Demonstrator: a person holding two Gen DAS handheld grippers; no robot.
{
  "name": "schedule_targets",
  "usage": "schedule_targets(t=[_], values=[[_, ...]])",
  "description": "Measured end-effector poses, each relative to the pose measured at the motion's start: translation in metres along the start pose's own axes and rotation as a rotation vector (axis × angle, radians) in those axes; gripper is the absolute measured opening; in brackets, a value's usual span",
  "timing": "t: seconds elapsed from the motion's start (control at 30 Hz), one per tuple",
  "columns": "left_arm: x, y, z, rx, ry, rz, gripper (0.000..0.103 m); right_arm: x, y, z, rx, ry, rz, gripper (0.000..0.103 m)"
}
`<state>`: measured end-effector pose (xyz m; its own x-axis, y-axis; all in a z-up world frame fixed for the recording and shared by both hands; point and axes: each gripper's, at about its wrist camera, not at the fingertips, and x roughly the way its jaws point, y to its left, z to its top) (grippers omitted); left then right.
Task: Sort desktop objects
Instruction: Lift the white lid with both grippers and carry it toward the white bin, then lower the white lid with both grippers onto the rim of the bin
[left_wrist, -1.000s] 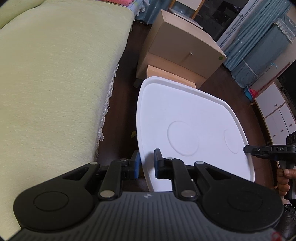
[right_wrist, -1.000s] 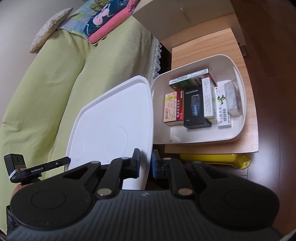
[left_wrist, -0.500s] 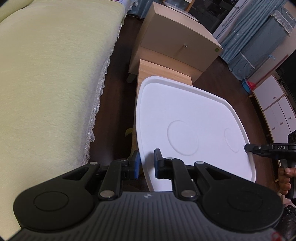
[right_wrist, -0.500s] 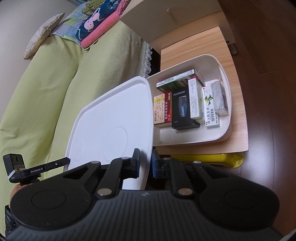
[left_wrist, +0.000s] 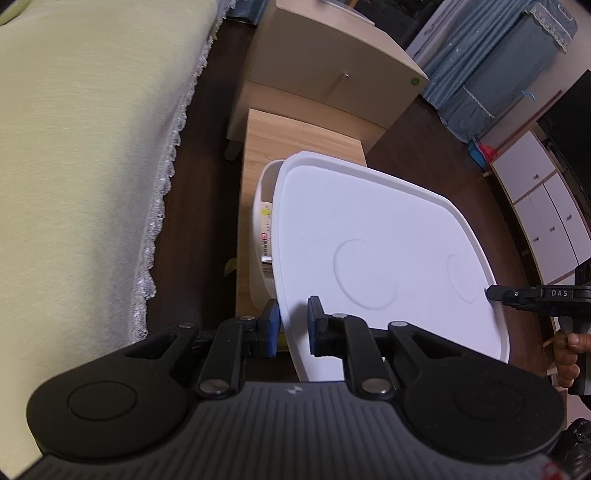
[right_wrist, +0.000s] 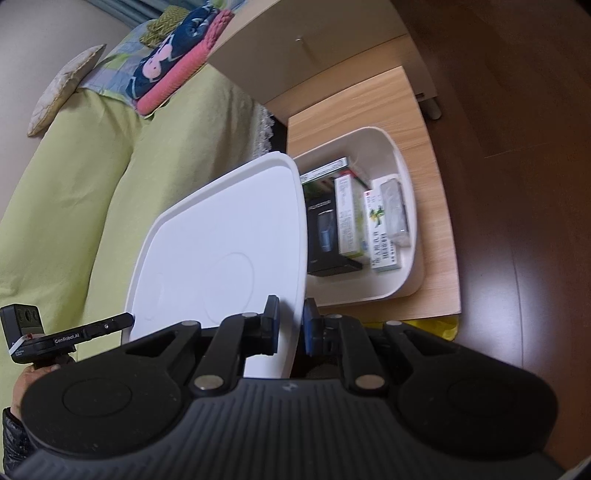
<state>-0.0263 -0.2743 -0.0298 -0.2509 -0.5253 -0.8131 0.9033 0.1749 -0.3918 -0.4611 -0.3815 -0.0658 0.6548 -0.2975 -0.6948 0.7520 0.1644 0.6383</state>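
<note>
Left wrist view is showing the left gripper squeezing the near edge of a white lid, with one blue pad on each side of the rim. Across the lid, the right gripper is pinching the other edge the same way. The lid is hanging tilted over a white bin that is sitting on a small wooden table.

Only the right wrist view is looking into the bin, where boxes are lying side by side. From the left wrist view just a sliver of the bin is peeking out, and the print on a box there is too blurry to read.

A green bed is sitting close on one side. A dark floor is lying open on the other.
</note>
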Motion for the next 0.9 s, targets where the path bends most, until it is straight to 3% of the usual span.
schedule_targets(t=[0.37,0.9], values=[[0.043,-0.01,0.014,0.019,0.05,-0.026,0.016,-0.004,-0.023,0.001,0.04,-0.02,-0.055,0.013],[0.062,-0.006,0.017,0.014,0.084,-0.015,0.016,0.011,-0.036,0.004,0.052,0.001,-0.078,0.013]])
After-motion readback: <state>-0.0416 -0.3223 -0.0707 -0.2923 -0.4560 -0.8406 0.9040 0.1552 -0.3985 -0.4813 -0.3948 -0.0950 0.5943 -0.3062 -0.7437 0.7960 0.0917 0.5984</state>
